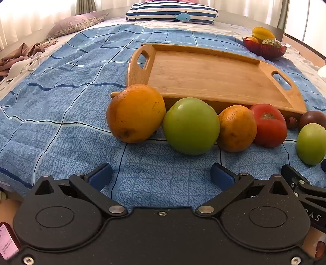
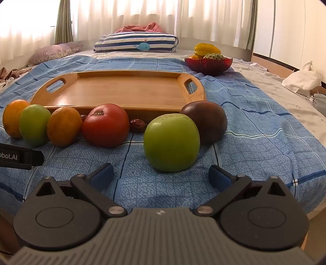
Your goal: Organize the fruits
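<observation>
A: What's the room like?
B: Blue checked bedspread [image 2: 254,130] on a bed, sheer curtains [image 2: 142,16] at twelve o'clock.
A: The fruits?
B: Fruit row [image 2: 106,125] against the wooden tray [image 2: 122,91], at its six o'clock edge.
A: Grippers?
B: Left gripper [image 1: 161,176] and right gripper [image 2: 161,176] both spread wide, holding nothing.

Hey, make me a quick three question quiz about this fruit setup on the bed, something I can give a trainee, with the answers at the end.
1. True or false: the wooden tray already has fruit on it.
2. Which fruit lies nearest the right gripper? A) the dark fruit B) the green fruit C) the red fruit
3. Fill in: seen from the left gripper, the fruit at the left end of the row is the large ____ one.

Key: 1 false, the tray is bare. 2 B. 3 orange.
</observation>
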The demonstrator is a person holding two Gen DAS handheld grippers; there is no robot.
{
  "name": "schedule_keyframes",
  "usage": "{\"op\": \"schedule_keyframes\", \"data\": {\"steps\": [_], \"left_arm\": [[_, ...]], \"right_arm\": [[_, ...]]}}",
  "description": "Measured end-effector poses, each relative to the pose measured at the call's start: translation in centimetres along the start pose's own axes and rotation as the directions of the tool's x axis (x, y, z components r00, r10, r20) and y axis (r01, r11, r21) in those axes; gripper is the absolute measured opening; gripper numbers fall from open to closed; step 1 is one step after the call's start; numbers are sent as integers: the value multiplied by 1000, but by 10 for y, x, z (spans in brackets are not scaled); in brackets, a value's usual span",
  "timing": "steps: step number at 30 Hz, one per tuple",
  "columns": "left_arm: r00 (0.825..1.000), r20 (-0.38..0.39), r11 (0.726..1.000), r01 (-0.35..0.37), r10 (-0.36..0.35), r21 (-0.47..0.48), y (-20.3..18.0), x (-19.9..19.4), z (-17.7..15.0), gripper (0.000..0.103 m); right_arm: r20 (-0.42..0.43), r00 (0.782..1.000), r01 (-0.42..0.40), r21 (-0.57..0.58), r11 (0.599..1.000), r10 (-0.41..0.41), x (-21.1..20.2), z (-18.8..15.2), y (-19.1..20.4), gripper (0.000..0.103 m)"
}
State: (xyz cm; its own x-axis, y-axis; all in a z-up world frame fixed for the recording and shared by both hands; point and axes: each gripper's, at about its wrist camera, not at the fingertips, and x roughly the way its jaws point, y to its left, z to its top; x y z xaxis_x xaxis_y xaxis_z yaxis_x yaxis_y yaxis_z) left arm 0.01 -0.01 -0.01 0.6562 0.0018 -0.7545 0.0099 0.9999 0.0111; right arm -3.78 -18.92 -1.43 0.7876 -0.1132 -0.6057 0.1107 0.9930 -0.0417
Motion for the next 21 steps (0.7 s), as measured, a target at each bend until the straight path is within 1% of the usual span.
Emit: {"op": "schedule_keyframes", "data": {"steps": [21], "left_arm": [[1000,8,1000,3,-3,-3,0,0,0,103]], "right_arm": [[7,1000,11,-2,1000,-11,0,-1,3,103]]}}
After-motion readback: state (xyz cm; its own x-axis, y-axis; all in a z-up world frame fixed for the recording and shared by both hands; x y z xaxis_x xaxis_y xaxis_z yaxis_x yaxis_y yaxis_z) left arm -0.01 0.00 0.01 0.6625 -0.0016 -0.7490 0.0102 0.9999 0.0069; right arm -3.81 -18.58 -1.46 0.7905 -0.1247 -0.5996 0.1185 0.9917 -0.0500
